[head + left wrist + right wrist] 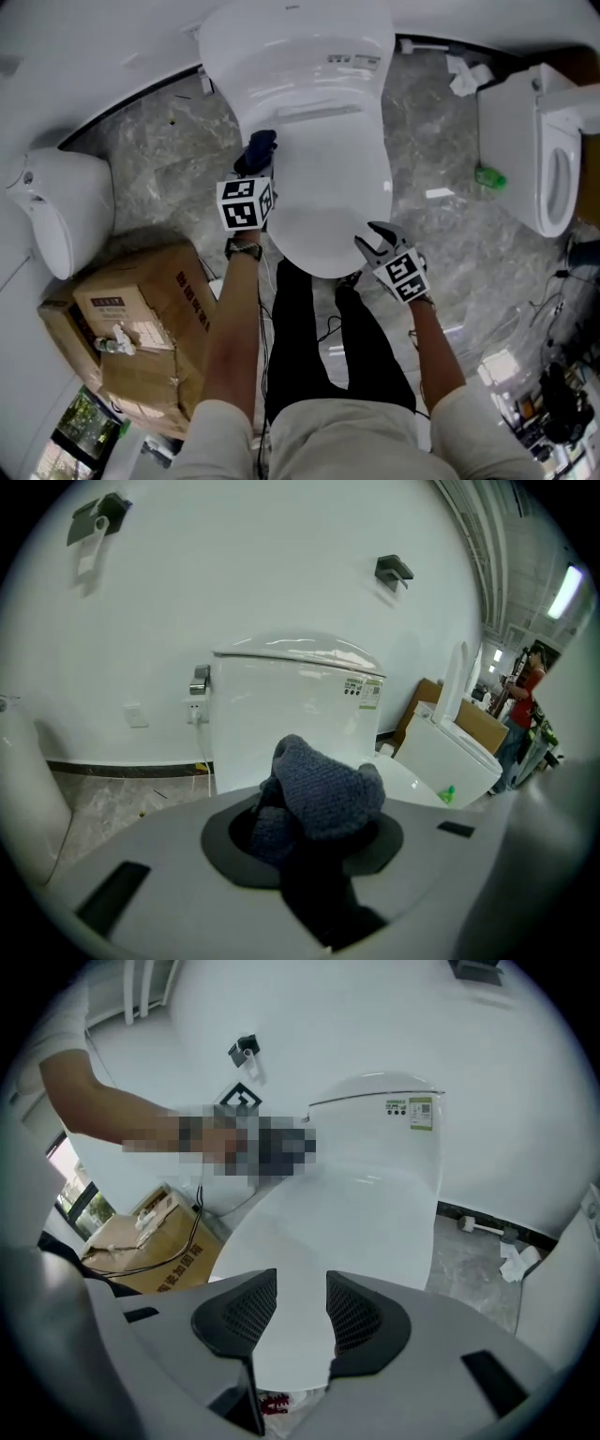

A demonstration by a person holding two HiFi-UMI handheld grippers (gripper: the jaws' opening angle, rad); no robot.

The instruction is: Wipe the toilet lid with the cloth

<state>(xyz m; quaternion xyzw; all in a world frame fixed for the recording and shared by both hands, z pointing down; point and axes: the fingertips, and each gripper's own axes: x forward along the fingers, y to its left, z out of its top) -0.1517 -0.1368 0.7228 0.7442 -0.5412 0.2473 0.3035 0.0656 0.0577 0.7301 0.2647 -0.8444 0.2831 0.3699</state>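
Note:
The white toilet, lid (323, 178) down, stands in the middle of the head view. A bunched dark blue knitted cloth (260, 146) is in my left gripper (255, 161), at the lid's left edge near the tank. In the left gripper view the cloth (323, 789) fills the jaws of the left gripper (309, 832), which is shut on it, and hides the fingertips. My right gripper (373, 246) is at the lid's front right rim. In its own view the right gripper (302, 1309) is open and empty, with the lid (356, 1213) showing between the pads.
Cardboard boxes (141, 314) sit on the floor at the left, beside another white toilet (61, 211). A third toilet (539, 150) stands at the right, with a green bottle (489, 176) and crumpled paper (466, 77) near it. The person's legs (309, 328) stand before the bowl.

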